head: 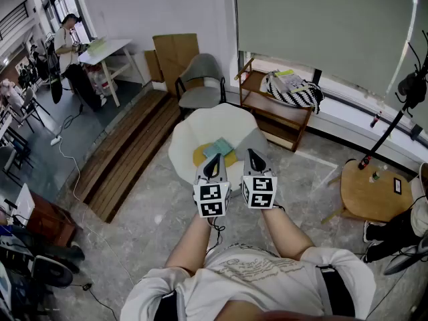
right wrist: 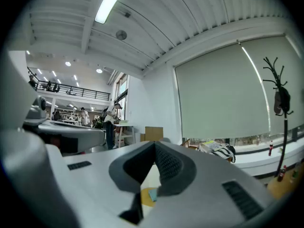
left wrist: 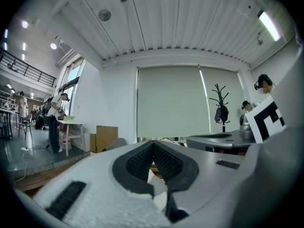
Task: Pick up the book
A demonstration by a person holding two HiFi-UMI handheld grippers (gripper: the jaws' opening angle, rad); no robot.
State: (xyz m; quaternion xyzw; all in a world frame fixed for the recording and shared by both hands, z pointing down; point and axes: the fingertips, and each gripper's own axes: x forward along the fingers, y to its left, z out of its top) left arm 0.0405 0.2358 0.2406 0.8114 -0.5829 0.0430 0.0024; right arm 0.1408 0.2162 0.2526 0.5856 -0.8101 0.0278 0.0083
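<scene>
A teal book [head: 218, 148] lies on a yellow cushion [head: 199, 156] on a white, petal-shaped seat [head: 200, 127] in the head view. Both grippers are held level side by side just short of it, pointing at it. My left gripper [head: 213, 159] is shut, its ribbed pads [left wrist: 142, 161] meeting at the tip with nothing between them. My right gripper [head: 253, 154] also looks shut and empty. Through the gap under the right gripper's pads [right wrist: 167, 165] a corner of the book [right wrist: 152, 194] shows on the yellow cushion [right wrist: 144, 197]. The left gripper view does not show the book.
Behind the seat stand a grey chair [head: 200, 79] and a low wooden shelf [head: 275, 112] with a striped bag [head: 295, 92]. A round wooden side table [head: 371, 192] is at the right, a wooden step [head: 127, 154] at the left. A person [head: 67, 39] stands at a far white desk.
</scene>
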